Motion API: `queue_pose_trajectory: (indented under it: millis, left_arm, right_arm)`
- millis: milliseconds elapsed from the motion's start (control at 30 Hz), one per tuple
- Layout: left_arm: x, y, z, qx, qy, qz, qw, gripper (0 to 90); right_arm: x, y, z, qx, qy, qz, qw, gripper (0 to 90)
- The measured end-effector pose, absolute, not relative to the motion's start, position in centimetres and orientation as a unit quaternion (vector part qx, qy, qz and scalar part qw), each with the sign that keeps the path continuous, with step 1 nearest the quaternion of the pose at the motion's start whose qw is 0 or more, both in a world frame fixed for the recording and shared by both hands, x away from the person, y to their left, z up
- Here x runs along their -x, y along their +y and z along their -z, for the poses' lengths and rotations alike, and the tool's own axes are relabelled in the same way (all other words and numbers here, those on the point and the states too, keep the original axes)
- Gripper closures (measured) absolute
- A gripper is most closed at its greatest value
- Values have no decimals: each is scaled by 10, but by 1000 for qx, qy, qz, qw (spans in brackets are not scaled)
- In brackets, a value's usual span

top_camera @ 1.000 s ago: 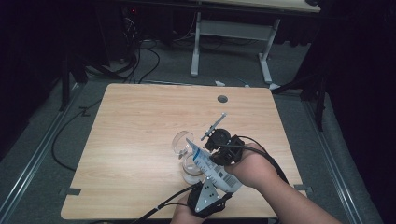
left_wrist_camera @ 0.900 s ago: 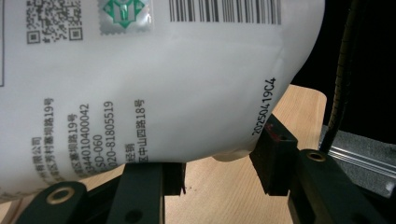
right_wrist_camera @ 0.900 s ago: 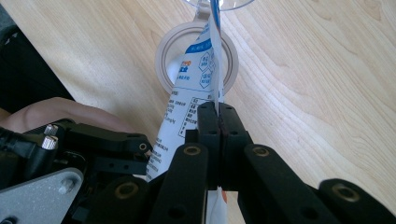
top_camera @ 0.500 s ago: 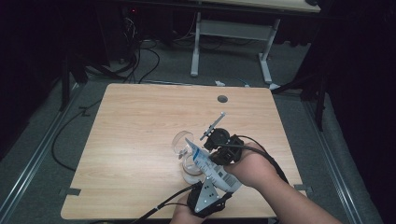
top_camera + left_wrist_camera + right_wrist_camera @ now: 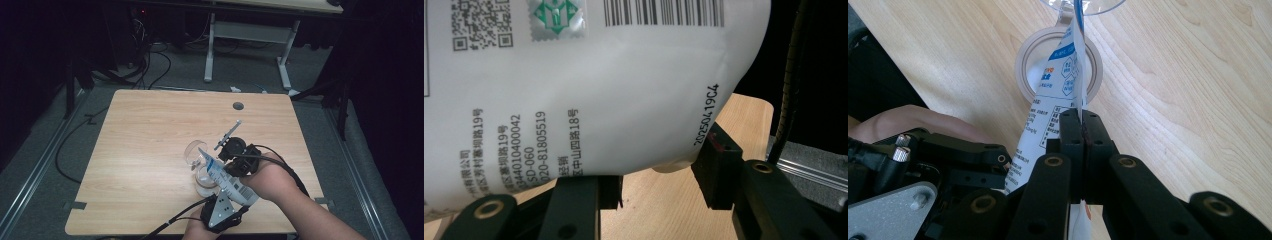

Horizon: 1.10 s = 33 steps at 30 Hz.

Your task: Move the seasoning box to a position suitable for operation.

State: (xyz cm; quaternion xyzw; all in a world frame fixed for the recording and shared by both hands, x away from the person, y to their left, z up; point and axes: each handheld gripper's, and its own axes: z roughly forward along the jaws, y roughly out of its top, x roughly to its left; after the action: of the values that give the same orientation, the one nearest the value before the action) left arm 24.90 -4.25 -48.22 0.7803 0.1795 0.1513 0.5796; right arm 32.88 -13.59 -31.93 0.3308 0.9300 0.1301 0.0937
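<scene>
A white pouch (image 5: 227,180) with blue print and a barcode is held tilted between both grippers, near the table's front edge. Its upper corner reaches the bowl of a clear stemmed glass (image 5: 192,152) that stands just beyond. My left gripper (image 5: 226,197) is shut on the pouch's (image 5: 599,100) fat lower body, jaws on either side (image 5: 661,177). My right gripper (image 5: 222,161) is shut on the pouch's (image 5: 1048,110) thin side edge (image 5: 1081,122). The glass's round foot (image 5: 1058,65) lies right behind that grip.
The wooden table (image 5: 150,130) has a round cable hole (image 5: 238,106) near its far edge. Cables trail from both grippers off the front edge. A second desk's legs (image 5: 210,50) and floor cables stand beyond the table.
</scene>
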Motion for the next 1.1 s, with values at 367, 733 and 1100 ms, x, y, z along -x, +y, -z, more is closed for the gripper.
queue_pose_trajectory:
  millis: [367, 733, 1100]
  left_arm:
    - [-249, -44, 480, -779, 178, -150, 582, 597]
    - [-250, -44, 479, -778, 179, -151, 583, 598]
    - [-250, -43, 479, -778, 179, -153, 582, 598]
  right_arm:
    - [-328, -137, 318, -332, 929, -131, 97, 900]
    - [-329, -136, 317, -330, 929, -134, 97, 900]
    - [-329, -135, 317, -328, 930, -134, 98, 900]
